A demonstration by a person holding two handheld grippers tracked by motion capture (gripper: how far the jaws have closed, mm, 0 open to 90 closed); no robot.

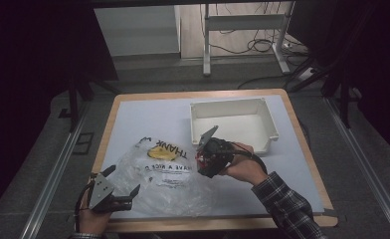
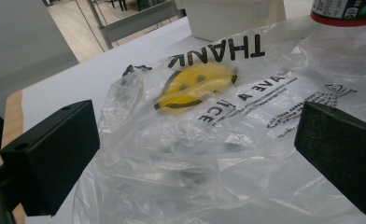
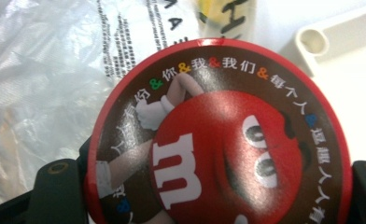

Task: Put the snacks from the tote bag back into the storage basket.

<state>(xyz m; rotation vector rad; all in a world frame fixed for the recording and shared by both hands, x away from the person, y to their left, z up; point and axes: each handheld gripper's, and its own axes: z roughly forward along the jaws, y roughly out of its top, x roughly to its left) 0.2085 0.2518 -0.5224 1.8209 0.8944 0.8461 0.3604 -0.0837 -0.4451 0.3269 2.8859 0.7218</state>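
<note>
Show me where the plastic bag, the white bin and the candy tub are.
plastic bag (image 1: 170, 172), high view, on its printed middle.
white bin (image 1: 233, 106), high view, on its far rim.
candy tub (image 3: 218, 144), right gripper view, on the red face printed on its round lid.

One plastic bag (image 1: 168, 174), one white bin (image 1: 233, 124), seemingly one candy tub (image 3: 218, 140).

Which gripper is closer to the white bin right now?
Right. The right gripper, shut on an M&M's tub, hovers beside the white bin's near-left corner; the left gripper sits open over the plastic bag.
</note>
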